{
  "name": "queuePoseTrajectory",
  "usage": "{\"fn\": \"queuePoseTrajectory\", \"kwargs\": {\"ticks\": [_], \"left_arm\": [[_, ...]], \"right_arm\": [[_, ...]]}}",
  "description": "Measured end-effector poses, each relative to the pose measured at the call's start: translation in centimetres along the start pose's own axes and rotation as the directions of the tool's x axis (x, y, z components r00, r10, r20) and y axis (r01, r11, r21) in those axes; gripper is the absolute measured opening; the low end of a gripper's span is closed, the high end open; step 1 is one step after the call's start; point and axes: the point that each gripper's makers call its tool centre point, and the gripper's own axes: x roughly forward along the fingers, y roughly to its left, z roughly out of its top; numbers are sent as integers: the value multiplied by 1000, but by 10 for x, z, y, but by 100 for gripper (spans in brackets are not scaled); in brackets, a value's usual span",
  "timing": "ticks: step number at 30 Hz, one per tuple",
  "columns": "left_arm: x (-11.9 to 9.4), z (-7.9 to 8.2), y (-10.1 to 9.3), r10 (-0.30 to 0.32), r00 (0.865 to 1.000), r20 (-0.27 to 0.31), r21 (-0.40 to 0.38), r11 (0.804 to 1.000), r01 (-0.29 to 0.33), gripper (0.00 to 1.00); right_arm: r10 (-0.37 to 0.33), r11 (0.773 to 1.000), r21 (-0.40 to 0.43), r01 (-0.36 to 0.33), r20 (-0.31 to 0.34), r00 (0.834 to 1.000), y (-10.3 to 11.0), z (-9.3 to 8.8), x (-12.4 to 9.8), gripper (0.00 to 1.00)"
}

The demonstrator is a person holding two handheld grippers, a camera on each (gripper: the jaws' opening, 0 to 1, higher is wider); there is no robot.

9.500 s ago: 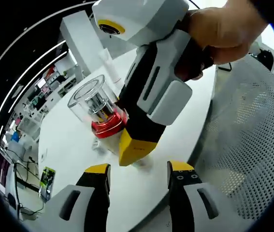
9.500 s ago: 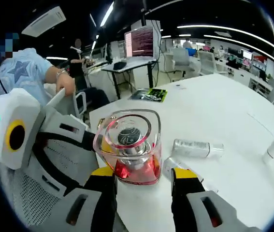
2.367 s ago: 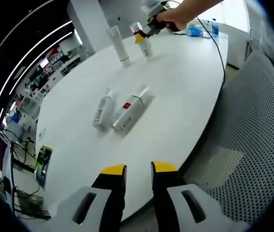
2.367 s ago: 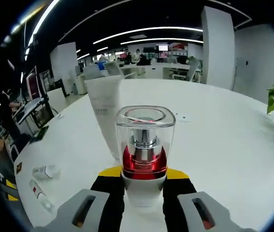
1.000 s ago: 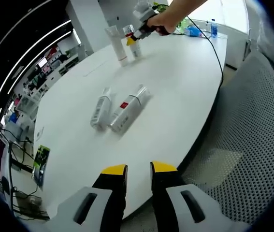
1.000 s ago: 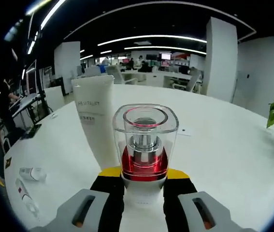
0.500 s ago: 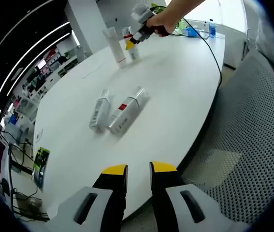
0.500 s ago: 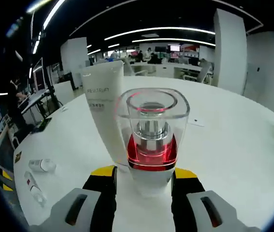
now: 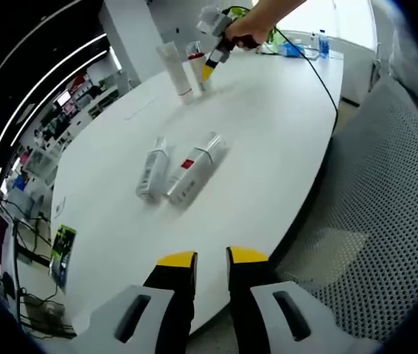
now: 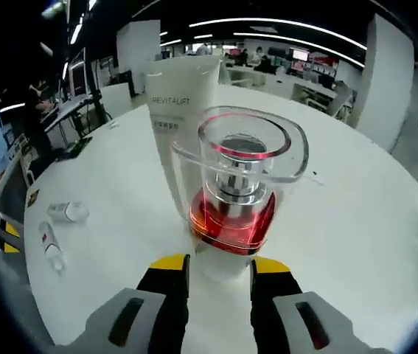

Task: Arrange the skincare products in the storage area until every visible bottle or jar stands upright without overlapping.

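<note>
In the right gripper view, the right gripper [image 10: 215, 267] rises from the bottom middle of the frame, and its two yellow-tipped jaws stand on either side of the white base of a pump bottle [image 10: 237, 195]. The jaws appear parted, just beside the base; I cannot tell for sure whether they press it. The bottle has a clear square cap and a red collar, and it stands upright on the white tabletop [image 10: 356, 243] in the centre of the frame. Just behind it, to the upper left, a white tube [image 10: 177, 110] with printed letters stands upright, and it looks to be touching or almost touching the bottle. Far at the left edge of the frame, two small bottles [image 10: 60, 228] lie on their sides on the tabletop.

In the left gripper view, the left gripper [image 9: 211, 259] is at the bottom middle, with its jaws nearly together and nothing between them, above the near edge of the tabletop [image 9: 267, 133]. In the middle of the frame, a silver bottle [image 9: 152, 169] and a white bottle with a red label [image 9: 194, 167] lie on their sides, side by side. At the upper middle, a hand [image 9: 244, 29] holds the right gripper beside the upright tube [image 9: 173, 68] and the pump bottle [image 9: 196, 68]. A mesh chair [image 9: 385, 221] fills the right side.
</note>
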Motion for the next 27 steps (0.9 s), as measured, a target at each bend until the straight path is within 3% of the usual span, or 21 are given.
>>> {"fn": "queuePoseTrajectory", "kwargs": {"ticks": [4, 10, 18, 27], "left_arm": [[-2, 4, 1, 6, 1000, 24, -6, 1000, -6, 10], [-1, 4, -1, -1, 1000, 21, 0, 1000, 1, 9], [-1, 2, -1, -4, 1000, 12, 0, 1000, 4, 9], [-1, 1, -1, -4, 1000, 6, -1, 1000, 4, 9]], "right_arm": [[-11, 1000, 10, 11, 3, 1000, 0, 4, -1, 21], [-12, 1000, 10, 12, 32, 999, -3, 10, 1, 24], [-29, 997, 72, 25, 54, 998, -4, 14, 6, 24], [-27, 997, 70, 23, 51, 998, -7, 17, 8, 24]]}}
